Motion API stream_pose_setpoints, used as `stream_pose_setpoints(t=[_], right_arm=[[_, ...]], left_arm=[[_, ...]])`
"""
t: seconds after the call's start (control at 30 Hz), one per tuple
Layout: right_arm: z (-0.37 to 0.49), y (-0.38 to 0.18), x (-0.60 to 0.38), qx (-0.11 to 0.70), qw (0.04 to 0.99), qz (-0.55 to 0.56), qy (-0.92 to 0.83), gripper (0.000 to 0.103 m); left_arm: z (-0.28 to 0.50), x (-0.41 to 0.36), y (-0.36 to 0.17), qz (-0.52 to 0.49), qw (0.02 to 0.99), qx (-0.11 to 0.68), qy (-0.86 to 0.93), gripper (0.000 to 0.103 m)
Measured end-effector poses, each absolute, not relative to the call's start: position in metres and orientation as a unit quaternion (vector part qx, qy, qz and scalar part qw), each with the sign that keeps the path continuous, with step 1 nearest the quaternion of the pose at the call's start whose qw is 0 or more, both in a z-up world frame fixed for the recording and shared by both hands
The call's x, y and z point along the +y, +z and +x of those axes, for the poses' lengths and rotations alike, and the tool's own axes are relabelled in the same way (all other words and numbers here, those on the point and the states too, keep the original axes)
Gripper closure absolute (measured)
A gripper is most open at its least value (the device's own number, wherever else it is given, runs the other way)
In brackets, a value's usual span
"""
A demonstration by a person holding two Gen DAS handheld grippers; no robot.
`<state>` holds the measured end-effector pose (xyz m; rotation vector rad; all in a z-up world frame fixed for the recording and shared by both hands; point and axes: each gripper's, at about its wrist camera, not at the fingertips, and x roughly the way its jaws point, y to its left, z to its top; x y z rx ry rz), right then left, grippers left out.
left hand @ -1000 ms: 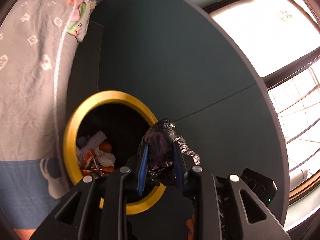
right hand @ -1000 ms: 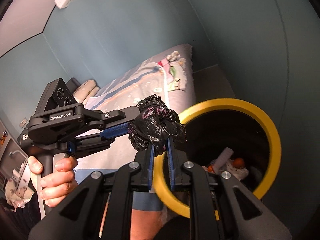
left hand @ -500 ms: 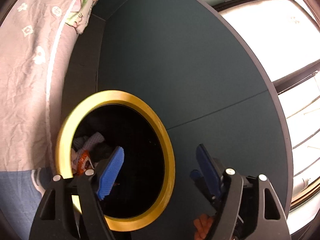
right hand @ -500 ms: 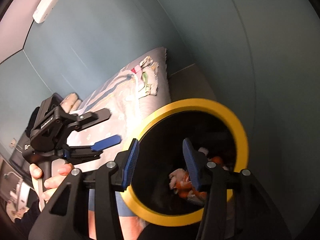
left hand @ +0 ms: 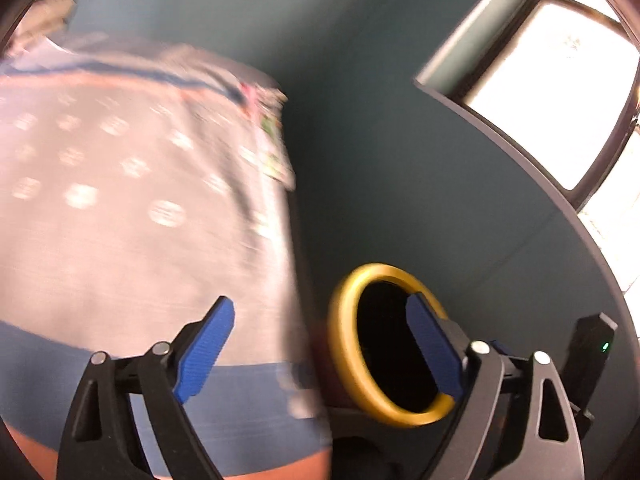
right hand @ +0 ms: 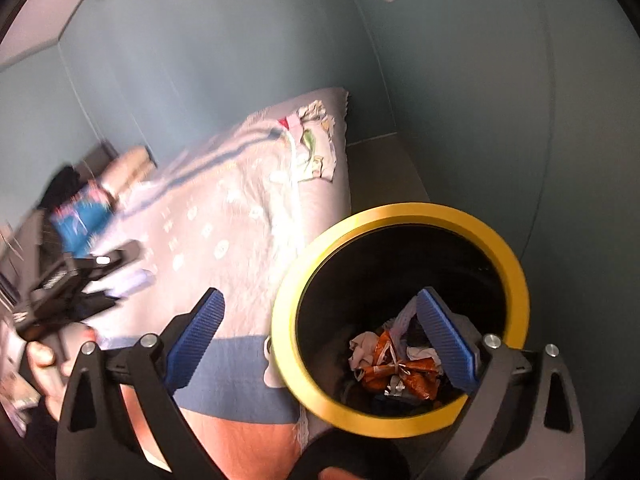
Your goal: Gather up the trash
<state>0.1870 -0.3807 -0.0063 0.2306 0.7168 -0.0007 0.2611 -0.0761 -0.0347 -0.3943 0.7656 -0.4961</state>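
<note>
Right wrist view: the bed (right hand: pixel 248 216), under a grey patterned blanket, fills the left and centre, with the dark teal wall behind it. Hard against its near corner stands the bin (right hand: pixel 516 280), black inside with a yellow rim, and the trash (right hand: pixel 396 364) lies at its bottom: crumpled orange wrappers, pale paper, a scrap of foil. The right tool (right hand: pixel 324 336) hangs over the bin mouth; its jaws have just been opening and now gape wide with nothing between the blue pads. The left tool (right hand: pixel 100 276) shows blurred at the far left over the bed, held in a hand (right hand: pixel 44 360); near it a blue packet (right hand: pixel 80 216) lies on the blanket, too smeared to identify.

In the left wrist view, the left tool (left hand: pixel 320 356) has likewise just been opening and stands empty, pointed at the bed edge with the bin (left hand: pixel 344 344) off to its right.

By my reading, a drop into the bin is finished and the search for the next piece is starting. The next move calls for finding loose rubbish, perhaps that packet, then bringing an open tool down squarely over it before closing.
</note>
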Motion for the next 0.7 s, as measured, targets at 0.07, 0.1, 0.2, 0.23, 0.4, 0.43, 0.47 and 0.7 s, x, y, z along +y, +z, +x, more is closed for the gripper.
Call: stream_pose_setpoints(t=[0.07, 0.1, 0.2, 0.23, 0.4, 0.43, 0.47, 0.7], right_arm=[[0.188, -0.002, -0.349, 0.35, 0.934, 0.074, -0.018, 0.008], [0.186, 0.0, -0.334, 0.347, 0.936, 0.056, -0.022, 0.008], [0.179, 0.005, -0.298, 0.333, 0.942, 0.012, -0.031, 0.008], [0.173, 0.007, -0.282, 0.321, 0.947, -0.007, -0.031, 0.008], [0.147, 0.013, -0.241, 0.285, 0.958, -0.031, -0.003, 0.008], [0.144, 0.012, -0.241, 0.28, 0.959, -0.03, 0.0, 0.008], [0.135, 0.014, -0.234, 0.268, 0.963, -0.027, 0.007, 0.008], [0.083, 0.021, -0.198, 0.198, 0.98, -0.017, -0.015, 0.008]], left_arm=[[0.244, -0.046, -0.03, -0.172, 0.899, 0.347, -0.204, 0.01], [0.236, -0.036, -0.028, -0.16, 0.908, 0.338, -0.188, 0.008], [0.208, -0.005, -0.02, -0.121, 0.936, 0.304, -0.133, 0.008], [0.2, 0.006, -0.019, -0.11, 0.943, 0.294, -0.115, 0.008], [0.147, 0.036, -0.011, -0.06, 0.966, 0.247, -0.053, 0.008], [0.138, 0.041, -0.009, -0.059, 0.968, 0.241, -0.048, 0.008], [0.131, 0.043, -0.008, -0.06, 0.968, 0.239, -0.045, 0.008], [0.069, 0.056, 0.006, -0.064, 0.976, 0.21, -0.013, 0.008]])
